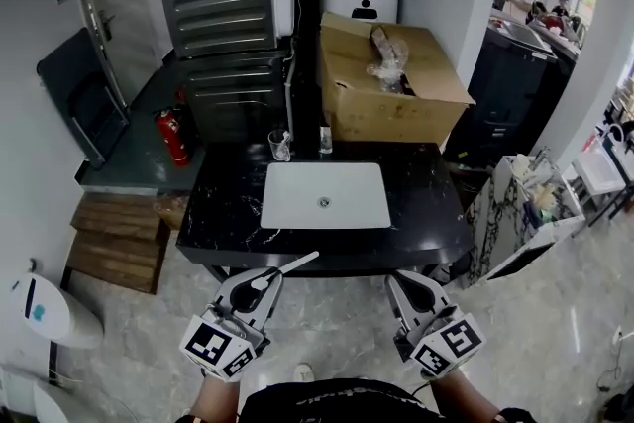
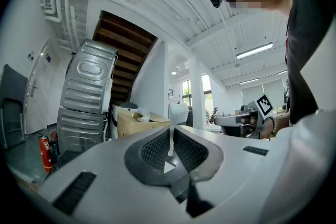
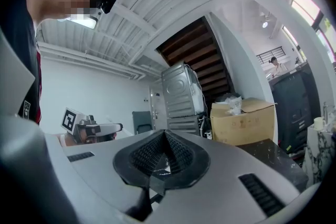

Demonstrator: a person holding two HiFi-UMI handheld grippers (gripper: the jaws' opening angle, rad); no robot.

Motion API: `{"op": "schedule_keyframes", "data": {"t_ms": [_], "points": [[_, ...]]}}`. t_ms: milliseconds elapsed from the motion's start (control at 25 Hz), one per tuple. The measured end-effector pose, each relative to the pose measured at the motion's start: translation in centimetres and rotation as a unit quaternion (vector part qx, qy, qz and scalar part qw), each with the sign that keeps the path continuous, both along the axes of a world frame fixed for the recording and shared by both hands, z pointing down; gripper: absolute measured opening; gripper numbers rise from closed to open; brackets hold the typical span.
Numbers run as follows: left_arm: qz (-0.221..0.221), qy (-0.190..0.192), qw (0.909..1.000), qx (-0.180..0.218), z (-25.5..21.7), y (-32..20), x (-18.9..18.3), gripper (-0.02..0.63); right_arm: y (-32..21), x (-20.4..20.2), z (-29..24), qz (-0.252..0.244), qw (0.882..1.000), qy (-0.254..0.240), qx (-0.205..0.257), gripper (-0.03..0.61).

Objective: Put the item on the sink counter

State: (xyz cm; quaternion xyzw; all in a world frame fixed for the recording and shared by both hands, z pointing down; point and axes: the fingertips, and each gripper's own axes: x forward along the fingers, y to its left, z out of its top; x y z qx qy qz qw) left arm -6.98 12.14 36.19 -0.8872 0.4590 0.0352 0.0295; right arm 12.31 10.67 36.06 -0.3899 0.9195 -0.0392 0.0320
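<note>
Head view, lower frame, showed two grippers: left gripper (image 1: 265, 280) clamped on one slim white utensil (image 1: 297, 264) at the front edge of the sink counter (image 1: 223, 203); right gripper (image 1: 401, 282) was closed, empty. One cardboard box (image 1: 386, 104) and two small clear vessels (image 1: 280, 146) crowded the counter's back.

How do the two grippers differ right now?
The left gripper clamps a thin white utensil, while the right gripper holds nothing. The left gripper's jaws stand a sliver apart around the utensil, and the right gripper's jaws meet fully. Both point level toward the sink counter, and each carries a marker cube.
</note>
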Motion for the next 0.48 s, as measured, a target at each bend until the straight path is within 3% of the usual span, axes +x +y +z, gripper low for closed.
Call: {"op": "schedule_keyframes", "data": {"t_ms": [480], "points": [[-0.007,0.004,1.0000,-0.005,1.0,-1.5,-7.5,0.031,-1.4,-7.2,0.1,-0.001,1.000,0.005,0.004,0.037]]}}
